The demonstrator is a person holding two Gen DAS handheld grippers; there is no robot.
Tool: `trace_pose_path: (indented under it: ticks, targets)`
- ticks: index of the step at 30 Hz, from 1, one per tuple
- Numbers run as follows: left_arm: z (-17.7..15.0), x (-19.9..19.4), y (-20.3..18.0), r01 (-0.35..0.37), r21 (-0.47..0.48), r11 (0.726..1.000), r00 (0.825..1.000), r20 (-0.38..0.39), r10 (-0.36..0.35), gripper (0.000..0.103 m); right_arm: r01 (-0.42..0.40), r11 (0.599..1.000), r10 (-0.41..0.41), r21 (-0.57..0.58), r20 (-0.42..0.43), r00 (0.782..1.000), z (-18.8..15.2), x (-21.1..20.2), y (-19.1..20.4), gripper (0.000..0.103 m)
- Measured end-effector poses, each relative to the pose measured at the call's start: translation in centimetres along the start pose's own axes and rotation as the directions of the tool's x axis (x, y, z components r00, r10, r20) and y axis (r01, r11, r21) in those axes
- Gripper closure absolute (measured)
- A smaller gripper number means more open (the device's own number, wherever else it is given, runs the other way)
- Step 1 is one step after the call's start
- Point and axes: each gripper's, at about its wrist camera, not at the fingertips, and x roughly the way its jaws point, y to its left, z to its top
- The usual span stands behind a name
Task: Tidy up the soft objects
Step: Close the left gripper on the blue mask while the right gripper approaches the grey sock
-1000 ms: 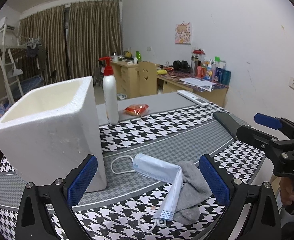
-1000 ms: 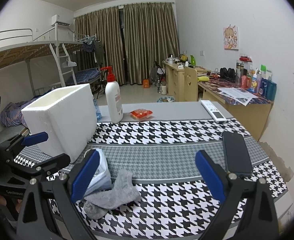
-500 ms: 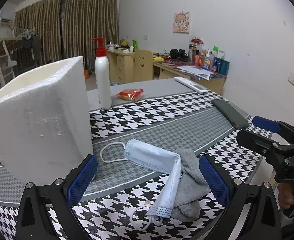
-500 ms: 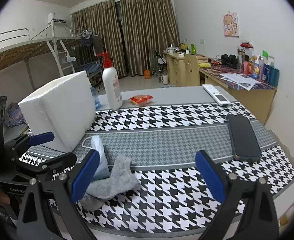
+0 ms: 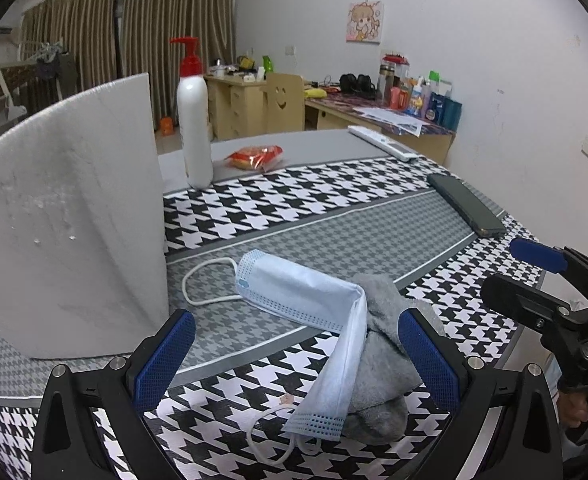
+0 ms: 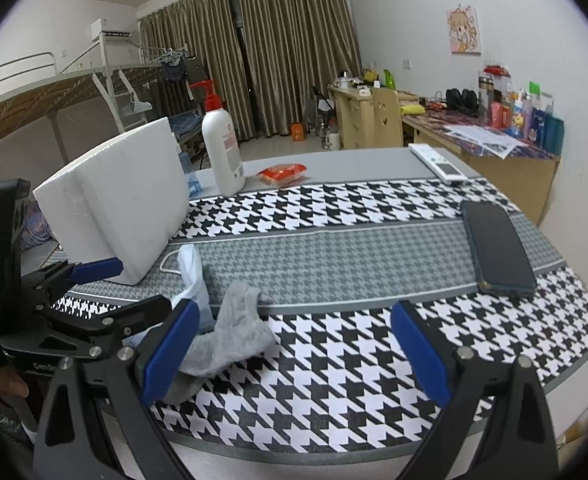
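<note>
Nearest to us, our left gripper (image 5: 294,354) had dropped lower and closer to the table over the past second, its blue-padded jaws spread wide and holding nothing. Between those jaws lay the two soft things of the task: a pale blue pleated paper face mask (image 5: 306,304) with white ear loops, draped over a crumpled grey knitted sock (image 5: 390,360). Both had stayed where they were on the table (image 5: 334,236) with its black-and-white houndstooth cloth, but they now filled more of the left wrist view than before. We judged this as an approach toward a first pick, with no soft thing yet gathered.

Our right gripper (image 6: 290,348) had also sunk toward the table edge, jaws likewise spread apart and empty. It hung to the right of the sock, over bare cloth.

Just to the left of the mask stood the white foam box (image 5: 70,232), a square open-topped container. As we had come down, its opening had slipped out of sight, so only its outer wall showed. We took it as the likely place for the soft things, though that was our guess.

Farther off, a dark flat phone (image 6: 498,248) lay near the right edge. Beyond stood a white pump bottle (image 5: 194,128) with a red top, with a small red and orange snack packet (image 5: 256,156) beside it. A white remote control (image 6: 438,162) lay at the far edge.
</note>
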Motion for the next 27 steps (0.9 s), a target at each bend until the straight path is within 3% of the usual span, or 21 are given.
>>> trace_pose_path:
  ticks: [10,20,27]
  targets:
    - [-0.4,1.4,-0.2,0.001,-0.002,1.0,0.999,-0.046,-0.001,0.012,0.001,1.0,-0.001,0.002,-0.017,1.0,-0.4,0.5,-0.2,0.005]
    - [-0.6,2.4,-0.6,0.03,0.006,1.0,0.996,-0.085,-0.03,0.035,-0.016,1.0,0.015,-0.01,-0.042,0.999,-0.8,0.9,0.3,0.005]
    - [-0.5,2.6,-0.6,0.037,0.0,0.999,0.995,-0.094,-0.037,0.04,-0.022,1.0,0.021,-0.011,-0.063,0.998,-1.1,1.5,0.4,0.005]
